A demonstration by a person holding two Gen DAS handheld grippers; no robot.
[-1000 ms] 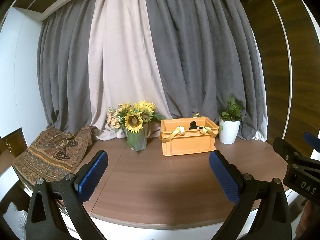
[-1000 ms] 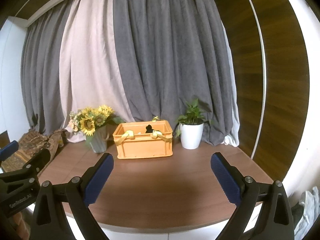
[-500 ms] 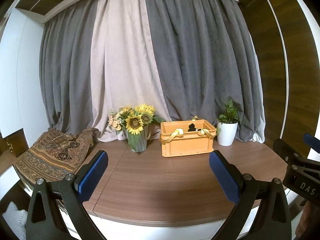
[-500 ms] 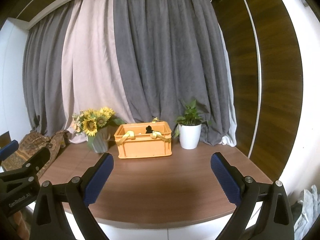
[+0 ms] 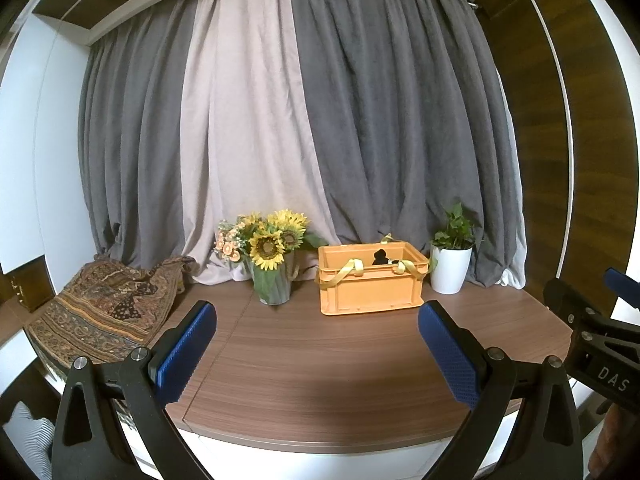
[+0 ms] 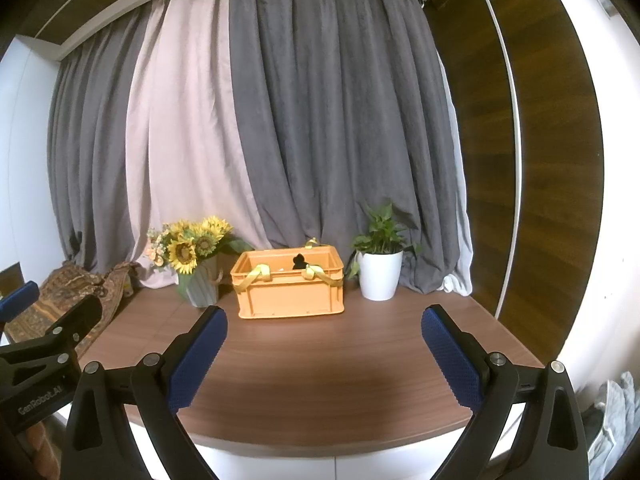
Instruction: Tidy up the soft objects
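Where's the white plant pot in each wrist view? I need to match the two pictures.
Left wrist view: the white pot stands right of centre, at the table's back edge, just right of the orange crate.
Right wrist view: the pot is a little right of centre, again just right of the crate.
Shared landmark: the sunflower vase, left of the crate in both.
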